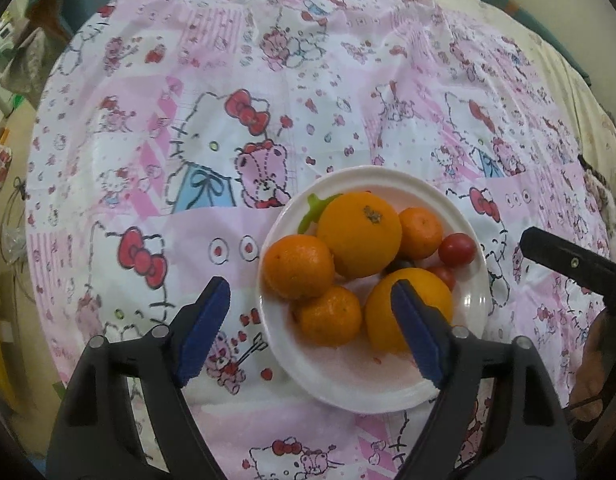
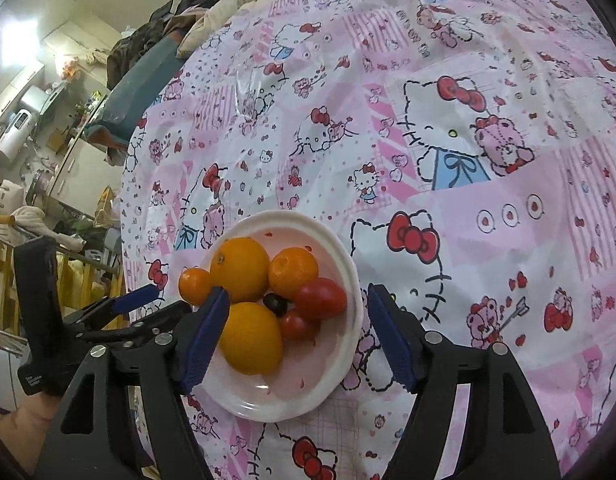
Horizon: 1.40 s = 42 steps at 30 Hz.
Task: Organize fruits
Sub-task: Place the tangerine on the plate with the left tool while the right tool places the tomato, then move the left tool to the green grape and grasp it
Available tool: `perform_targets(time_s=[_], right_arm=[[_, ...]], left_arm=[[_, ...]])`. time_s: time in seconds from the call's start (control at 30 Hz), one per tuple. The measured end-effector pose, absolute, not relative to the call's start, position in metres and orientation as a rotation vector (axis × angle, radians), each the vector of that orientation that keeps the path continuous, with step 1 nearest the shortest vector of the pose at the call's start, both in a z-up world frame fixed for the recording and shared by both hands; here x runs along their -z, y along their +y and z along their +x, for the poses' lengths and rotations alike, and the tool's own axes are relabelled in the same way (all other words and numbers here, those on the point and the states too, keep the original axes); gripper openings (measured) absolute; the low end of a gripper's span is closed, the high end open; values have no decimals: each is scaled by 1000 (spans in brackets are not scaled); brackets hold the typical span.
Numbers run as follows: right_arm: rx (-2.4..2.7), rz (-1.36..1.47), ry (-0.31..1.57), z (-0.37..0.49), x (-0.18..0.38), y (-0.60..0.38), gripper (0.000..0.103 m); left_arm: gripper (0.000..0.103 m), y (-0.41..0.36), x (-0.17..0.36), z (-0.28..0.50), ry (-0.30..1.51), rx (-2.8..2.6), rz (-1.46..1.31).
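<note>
Evidently the fruit has been gathered onto one round white plastic plate [image 1: 372,394] so that it sits together on the pink cartoon-cat printed tablecloth [image 1: 188,120]; on the plate lie two large yellow-orange oranges [image 1: 358,234], three smaller mandarins [image 1: 298,266], a few red cherry tomatoes [image 1: 457,249], a small dark berry [image 2: 275,303] and a green stem-like piece [image 1: 317,209] at the far rim.

The left gripper [image 1: 310,326] hangs above the near-left part of the plate, its blue-padded jaws released and spread with nothing pinched; the mandarins show in the gap beneath, untouched, as far as I can judge.

The right gripper [image 2: 298,336] likewise stands wide and empty over the plate; the near orange and the tomatoes lie below and between its jaws; I judge the sorting close to finished.
</note>
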State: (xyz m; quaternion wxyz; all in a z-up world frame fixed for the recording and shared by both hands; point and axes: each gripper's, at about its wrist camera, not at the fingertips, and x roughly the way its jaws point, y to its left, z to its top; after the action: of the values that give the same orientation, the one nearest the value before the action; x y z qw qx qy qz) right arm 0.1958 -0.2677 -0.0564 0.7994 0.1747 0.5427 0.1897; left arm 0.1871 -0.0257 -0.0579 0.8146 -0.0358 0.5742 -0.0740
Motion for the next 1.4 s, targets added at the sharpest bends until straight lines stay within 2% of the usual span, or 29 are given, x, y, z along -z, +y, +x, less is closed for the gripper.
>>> perform_targets(time_s=[0.33,0.7,1.03,1.4], right_arm=[[-398,357,1148,168,42,-261,74],[-407,367,1145,118,32,-265,74],[-400,443,1194,79,47,-270,74],[-397,385,1243,79,61,-248,74]], left_arm=[[80,-13,35,154,1158,124,-70],[80,-3,25,102,1167,105,-103],[80,23,43,54,1246,27,-165],[79,6,65,35,1304,95,-67]])
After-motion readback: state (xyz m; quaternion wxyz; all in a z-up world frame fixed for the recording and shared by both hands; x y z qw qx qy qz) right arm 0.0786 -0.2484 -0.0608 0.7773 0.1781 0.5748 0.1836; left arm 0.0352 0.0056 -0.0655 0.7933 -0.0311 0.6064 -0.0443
